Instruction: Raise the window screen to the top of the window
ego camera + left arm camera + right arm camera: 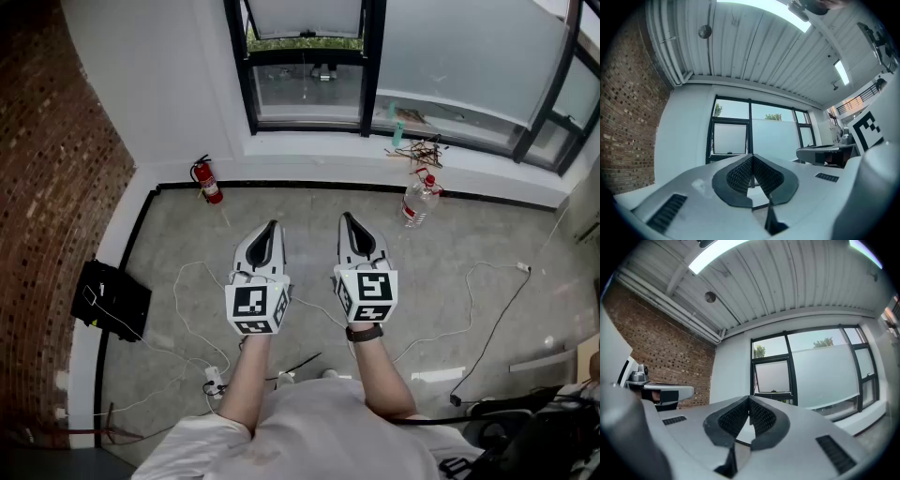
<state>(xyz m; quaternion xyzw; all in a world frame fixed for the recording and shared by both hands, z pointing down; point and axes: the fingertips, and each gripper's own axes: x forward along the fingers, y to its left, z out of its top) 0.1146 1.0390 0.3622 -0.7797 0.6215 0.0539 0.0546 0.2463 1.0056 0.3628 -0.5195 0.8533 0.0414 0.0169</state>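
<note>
A person's bare forearms hold two white plastic tools side by side over the floor, each carrying a cube of black-and-white square markers at its rear. The white, black-padded left hand-held gripper (272, 226) (752, 161) has its ribbed jaws pressed together with nothing between them. The matching right hand-held gripper (347, 217) (749, 402), just beside it, is likewise closed and empty. A dark watch (364, 332) sits on the right wrist. Both tools point towards a black-framed window (372, 56) on the far white wall and are well apart from it. What appears to be the pale, frosted-looking window screen (305, 14) (731, 138) (772, 376) fills the middle of the narrow left section of that window, below a clear strip that shows tree tops and sky. To the right runs a wider frosted pane. On the white sill (309, 142) lies a tangle of thin dark sticks or wires (422, 150). On the grey concrete floor (309, 211) below, a small red fire extinguisher (208, 180) stands near the left corner, and a clear plastic bottle (419, 200) with a red cap stands below the sill to the right. Thin white cables (187, 319) trail across the floor, and a black case (112, 300) rests by the red brick wall (47, 206) on the left. Overhead is a white ribbed ceiling (754, 42)
</note>
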